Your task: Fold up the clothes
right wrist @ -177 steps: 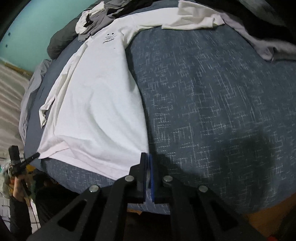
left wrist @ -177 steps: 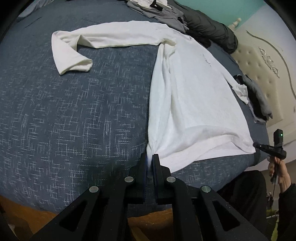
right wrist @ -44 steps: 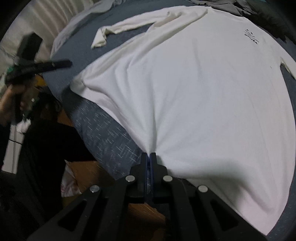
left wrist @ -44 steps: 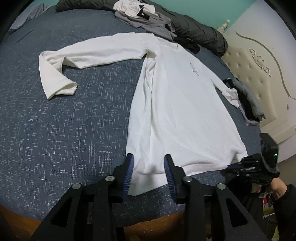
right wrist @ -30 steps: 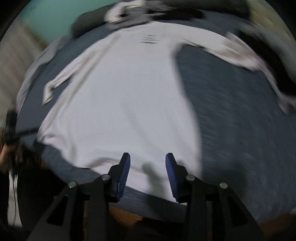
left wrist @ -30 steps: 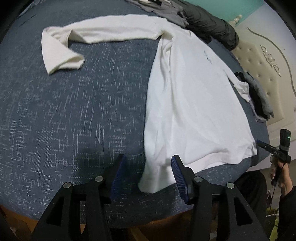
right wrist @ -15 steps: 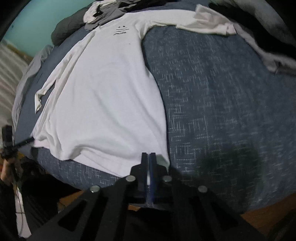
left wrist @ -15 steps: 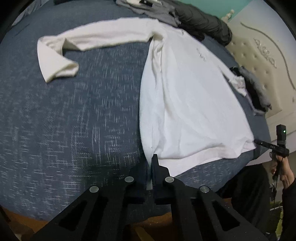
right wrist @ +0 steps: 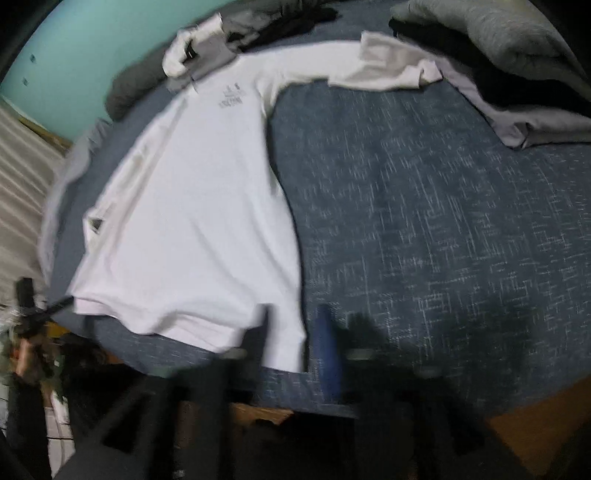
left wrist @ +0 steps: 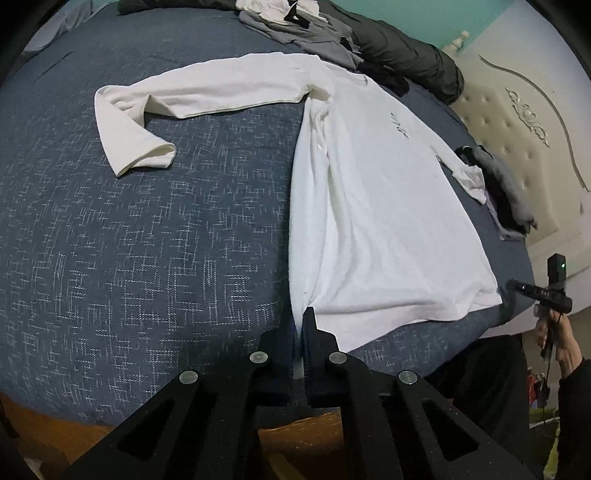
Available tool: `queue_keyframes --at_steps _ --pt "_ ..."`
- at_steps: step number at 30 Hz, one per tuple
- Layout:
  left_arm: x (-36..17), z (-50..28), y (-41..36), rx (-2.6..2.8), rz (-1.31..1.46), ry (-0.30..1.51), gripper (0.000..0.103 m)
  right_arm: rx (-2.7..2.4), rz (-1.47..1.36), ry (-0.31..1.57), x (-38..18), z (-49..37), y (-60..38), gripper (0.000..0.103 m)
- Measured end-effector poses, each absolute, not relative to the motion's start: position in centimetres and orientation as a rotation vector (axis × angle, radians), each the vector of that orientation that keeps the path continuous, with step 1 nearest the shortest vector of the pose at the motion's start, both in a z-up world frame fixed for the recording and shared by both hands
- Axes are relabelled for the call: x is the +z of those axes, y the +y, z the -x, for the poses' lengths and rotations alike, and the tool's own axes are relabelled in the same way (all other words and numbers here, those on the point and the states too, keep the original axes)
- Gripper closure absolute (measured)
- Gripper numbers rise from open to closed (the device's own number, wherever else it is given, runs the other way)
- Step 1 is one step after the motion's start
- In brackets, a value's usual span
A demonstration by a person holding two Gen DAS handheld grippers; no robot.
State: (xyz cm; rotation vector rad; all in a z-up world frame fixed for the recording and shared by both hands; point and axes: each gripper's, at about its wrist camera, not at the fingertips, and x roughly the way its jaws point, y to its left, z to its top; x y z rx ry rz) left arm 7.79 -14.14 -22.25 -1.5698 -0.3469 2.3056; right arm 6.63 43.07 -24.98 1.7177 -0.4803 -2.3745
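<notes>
A white long-sleeve shirt [left wrist: 369, 206] lies spread face up on the blue bedspread [left wrist: 147, 258]. One sleeve [left wrist: 207, 92] stretches far left with its cuff bent back. My left gripper [left wrist: 300, 325] is shut on the shirt's near hem corner at the bed's edge. In the right wrist view, which is blurred, the shirt [right wrist: 199, 206] fills the left half. My right gripper [right wrist: 291, 339] stands open, with the other hem corner lying between its fingers. From the left wrist view, the right gripper [left wrist: 543, 291] sits past the hem at the far right, held in a hand.
Grey, white and dark clothes [left wrist: 332, 33] are piled along the far side of the bed. More dark and grey garments [left wrist: 506, 184] lie by the padded headboard [left wrist: 524, 110]. Grey clothes [right wrist: 517, 55] sit at the upper right. The wooden bed frame [left wrist: 295, 439] runs under my grippers.
My right gripper was shut on the hem corner half a second ago and has now opened. The left gripper stays shut on its corner; the shirt has barely shifted.
</notes>
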Motion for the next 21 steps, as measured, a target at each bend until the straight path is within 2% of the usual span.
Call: queue_keyframes --at_steps 6,7,8,9,10,21 --pt "-22.3 -7.6 -14.2 2.312 1.57 -0.357 0.099 -2.286 -1.834 -0.434 -27.8 -5.4 41.7 0.058" --pt "-22.2 -7.7 -14.2 2.312 1.569 -0.357 0.099 -2.282 -1.842 -0.422 -27.9 -5.4 41.5 0.065" --pt "-22.2 -7.7 -14.3 2.313 1.57 -0.356 0.099 -2.28 -1.841 -0.417 -27.8 -5.5 41.3 0.082" --pt "-22.2 -7.7 -14.3 2.314 1.571 -0.355 0.099 -2.278 -1.841 -0.412 -27.7 -5.5 41.1 0.092" --pt "-22.3 -7.7 -14.4 2.312 1.571 -0.36 0.099 -2.283 -1.839 -0.403 -27.5 -5.6 41.1 0.099" --pt "-23.4 -8.6 -13.5 2.217 1.592 -0.421 0.099 -2.382 -1.81 -0.267 -24.9 -6.2 41.7 0.1"
